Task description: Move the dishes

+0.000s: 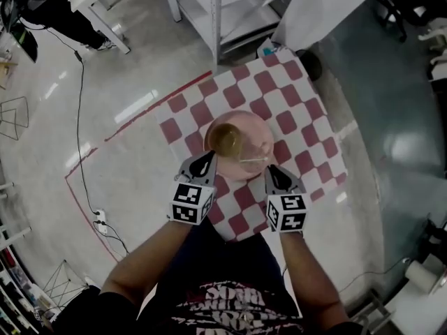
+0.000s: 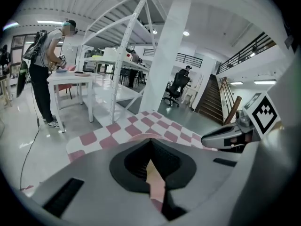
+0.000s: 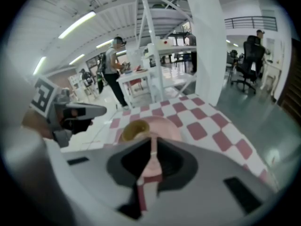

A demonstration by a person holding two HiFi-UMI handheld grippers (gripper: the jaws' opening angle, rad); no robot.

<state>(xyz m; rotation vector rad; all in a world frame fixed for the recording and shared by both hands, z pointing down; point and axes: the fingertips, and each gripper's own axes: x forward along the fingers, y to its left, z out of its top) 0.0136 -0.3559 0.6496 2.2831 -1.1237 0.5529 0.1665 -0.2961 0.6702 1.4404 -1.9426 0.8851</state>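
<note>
Plate (image 1: 263, 132) with bowl (image 1: 227, 139) lies on the surface (image 1: 297, 93); left gripper (image 1: 206, 158) and right gripper (image 1: 272, 169), jaws closed, empty, flank its near rim, probably for a two-sided lift.

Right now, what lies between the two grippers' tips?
Head view: the near rim of the round pink plate, bearing a thin pale stick, between left gripper and right gripper.

No text can be read clearly. The person's black T-shirt with red and white print (image 1: 227, 309) carries what may be lettering, too blurred to make out.
</note>
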